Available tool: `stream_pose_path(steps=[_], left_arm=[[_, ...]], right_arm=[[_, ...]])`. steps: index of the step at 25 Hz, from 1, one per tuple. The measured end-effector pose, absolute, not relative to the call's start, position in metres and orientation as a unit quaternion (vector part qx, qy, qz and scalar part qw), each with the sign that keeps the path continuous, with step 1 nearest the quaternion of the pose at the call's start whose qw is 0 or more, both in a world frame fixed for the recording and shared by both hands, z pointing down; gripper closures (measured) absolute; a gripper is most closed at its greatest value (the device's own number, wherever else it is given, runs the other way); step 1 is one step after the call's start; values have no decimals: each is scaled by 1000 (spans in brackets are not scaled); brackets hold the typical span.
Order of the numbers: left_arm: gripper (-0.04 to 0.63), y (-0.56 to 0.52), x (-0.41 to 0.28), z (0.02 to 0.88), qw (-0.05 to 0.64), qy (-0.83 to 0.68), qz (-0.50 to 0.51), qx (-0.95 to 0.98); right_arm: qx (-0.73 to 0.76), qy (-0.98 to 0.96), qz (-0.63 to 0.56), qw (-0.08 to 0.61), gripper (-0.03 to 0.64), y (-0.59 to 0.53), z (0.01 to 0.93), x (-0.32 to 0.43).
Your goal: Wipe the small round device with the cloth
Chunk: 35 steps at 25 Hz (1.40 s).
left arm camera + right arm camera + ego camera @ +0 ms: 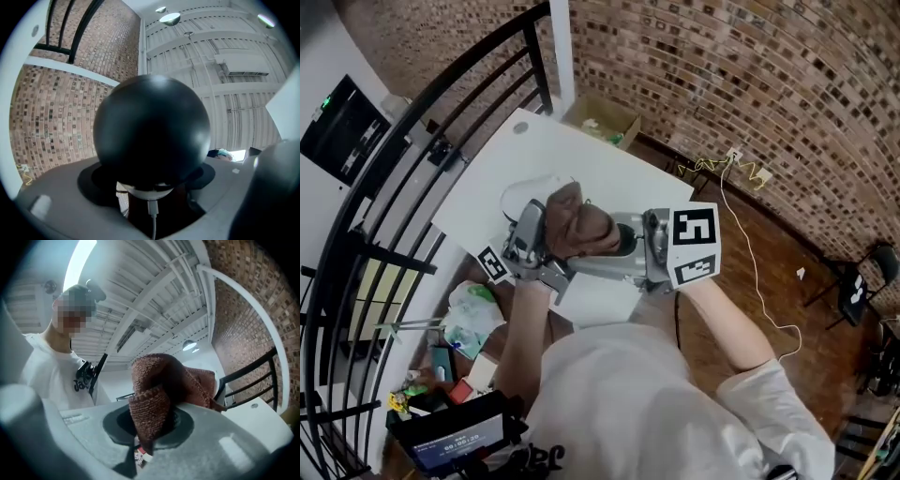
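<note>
The small round device [152,131], a black ball on a white base with a white cable [153,220] plugged in below, sits between the jaws of my left gripper [150,187], which is shut on it and points upward. My right gripper [147,423] is shut on a folded brown cloth [159,390]. In the head view the two grippers meet over the white table [581,155]: left gripper [539,230], right gripper [628,242]. The cloth [577,225] lies over the device and hides it there.
An open cardboard box [600,120] stands at the table's far edge by the brick wall. A black railing [441,103] curves along the left. A plastic bag [473,314] and clutter lie at lower left. A thin cable [750,244] runs over the wooden floor; a chair [853,291] stands at right.
</note>
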<state>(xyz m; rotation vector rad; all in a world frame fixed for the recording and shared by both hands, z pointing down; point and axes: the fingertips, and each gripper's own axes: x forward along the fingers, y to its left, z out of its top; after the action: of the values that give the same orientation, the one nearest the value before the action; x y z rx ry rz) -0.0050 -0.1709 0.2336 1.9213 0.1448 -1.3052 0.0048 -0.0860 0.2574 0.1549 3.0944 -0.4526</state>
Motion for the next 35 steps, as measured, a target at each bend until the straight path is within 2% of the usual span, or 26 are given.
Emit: stream_pose_path(steps=[2, 4, 8, 12, 22, 26, 29, 35], left_arm=[[196, -171, -6, 235, 397, 57, -515, 758], [196, -169, -7, 236, 401, 61, -515, 755], [196, -162, -3, 234, 401, 73, -507, 759], [196, -156, 7, 231, 404, 80, -504, 759], [196, -161, -5, 229, 405, 74, -522, 747], [196, -162, -8, 230, 406, 71, -528, 743], [196, -158, -5, 229, 405, 78, -527, 743], [196, -154, 0, 233, 415, 87, -531, 734]], right_arm=[[58, 987, -152, 5, 592, -83, 263, 7], [47, 985, -160, 40, 592, -93, 252, 17], [-62, 983, -143, 96, 592, -153, 223, 46], [-84, 986, -126, 70, 592, -171, 224, 41], [1, 988, -147, 44, 592, -94, 263, 18], [-4, 979, -172, 105, 592, -104, 252, 33], [-68, 970, -175, 151, 592, -146, 232, 54], [-83, 971, -190, 122, 592, -180, 237, 39]])
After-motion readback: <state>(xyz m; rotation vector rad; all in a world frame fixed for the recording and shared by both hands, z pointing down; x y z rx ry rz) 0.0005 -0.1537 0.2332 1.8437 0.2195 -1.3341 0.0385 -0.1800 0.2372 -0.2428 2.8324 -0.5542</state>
